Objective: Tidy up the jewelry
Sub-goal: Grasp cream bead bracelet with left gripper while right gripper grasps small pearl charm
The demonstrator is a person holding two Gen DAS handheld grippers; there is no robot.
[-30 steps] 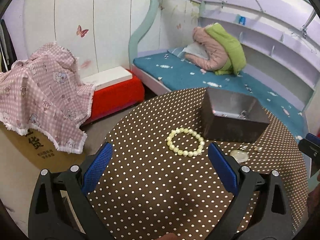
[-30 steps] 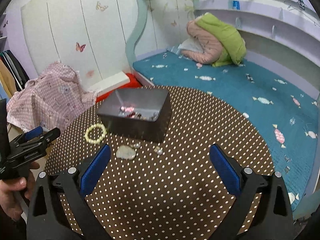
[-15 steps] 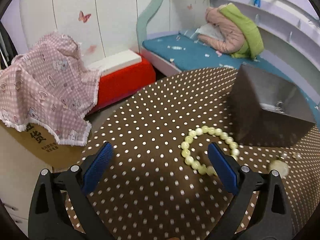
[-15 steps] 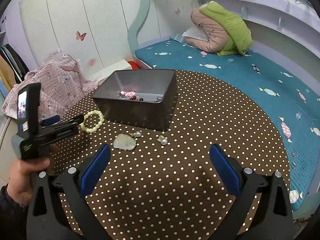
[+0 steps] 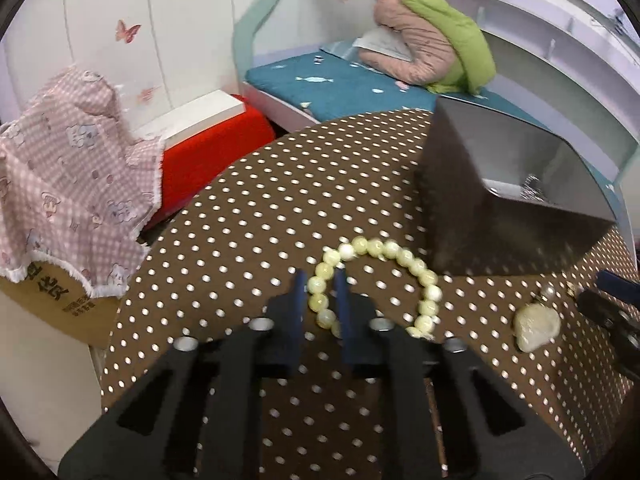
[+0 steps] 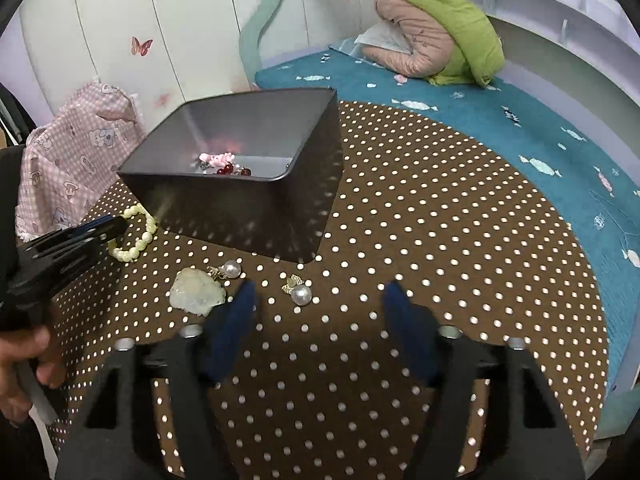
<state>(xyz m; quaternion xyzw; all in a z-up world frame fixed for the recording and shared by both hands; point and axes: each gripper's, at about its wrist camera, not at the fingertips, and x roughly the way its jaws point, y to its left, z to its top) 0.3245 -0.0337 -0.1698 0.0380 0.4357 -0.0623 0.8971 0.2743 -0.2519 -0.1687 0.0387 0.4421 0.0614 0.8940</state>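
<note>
Bare tablecloth (image 6: 440,240) right of box (image 6: 248,200)

Left tongs (image 5: 318,294) black, silver screws; right tongs (image 6: 320,300) blue-padded fingers (image 6: 236,316).

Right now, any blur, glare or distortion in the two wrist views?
Left wrist: fisheye bend, dark corners; left gripper and bead bracelet slightly smeared. Right wrist: same bend; right gripper fingertips soft, pink glow reflected inside the grey box.

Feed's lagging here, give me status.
Left gripper shut on bead bracelet. Right gripper open, jaws just closing, near pearl earring. Path to box clear.
</note>
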